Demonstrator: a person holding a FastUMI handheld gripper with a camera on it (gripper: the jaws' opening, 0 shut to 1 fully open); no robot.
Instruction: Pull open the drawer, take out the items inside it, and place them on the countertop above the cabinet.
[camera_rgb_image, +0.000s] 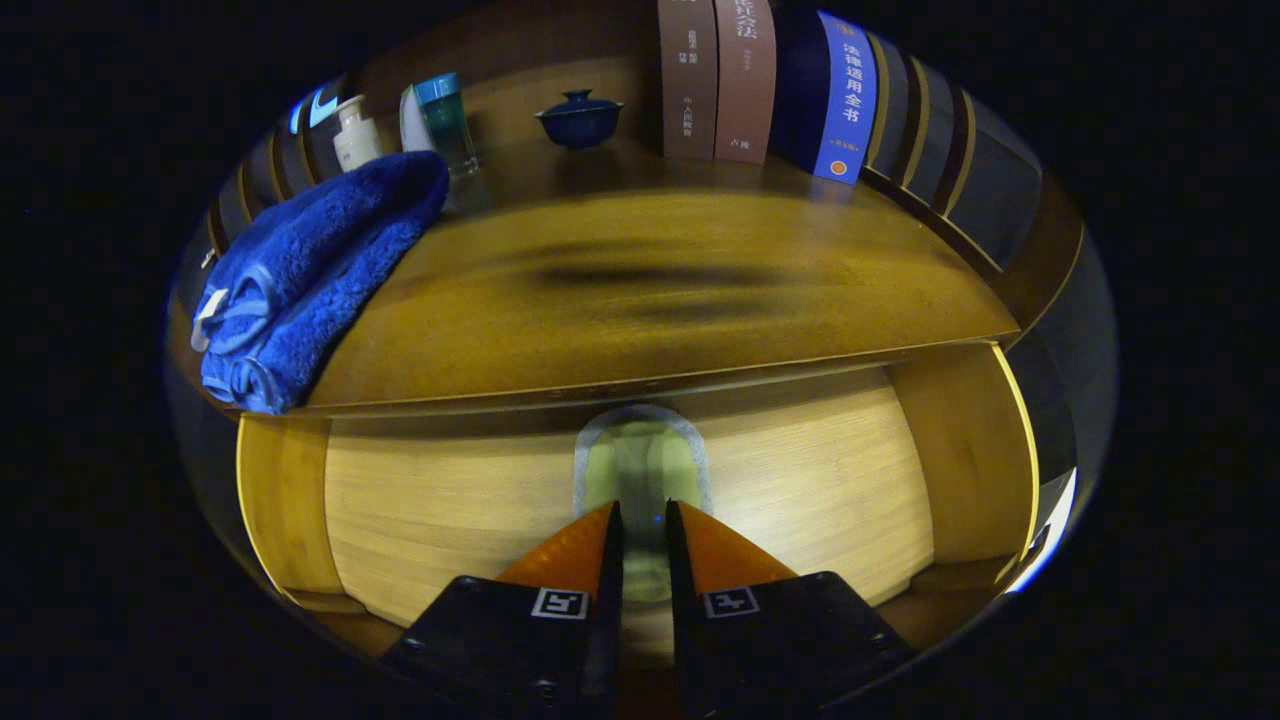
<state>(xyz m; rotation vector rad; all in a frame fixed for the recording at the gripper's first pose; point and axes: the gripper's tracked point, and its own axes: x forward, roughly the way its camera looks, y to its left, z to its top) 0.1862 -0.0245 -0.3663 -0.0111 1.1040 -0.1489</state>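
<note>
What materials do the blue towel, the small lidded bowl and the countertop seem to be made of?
Towel: soft plush cloth, judging by its fuzzy pile and rolled folds. Lidded bowl: probably glazed ceramic, dark blue with a slight shine. Countertop: wood or wood veneer, with visible grain and a smooth, faintly reflective finish. The hand-held gripper has its fingers nearly closed in front of the drawer.

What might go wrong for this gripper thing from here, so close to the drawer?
The gripper has its fingers nearly closed at the drawer front's pull; whether they pinch it is unclear, so a pull may slip off. The blue towel overhangs the countertop edge and could be knocked down.
</note>
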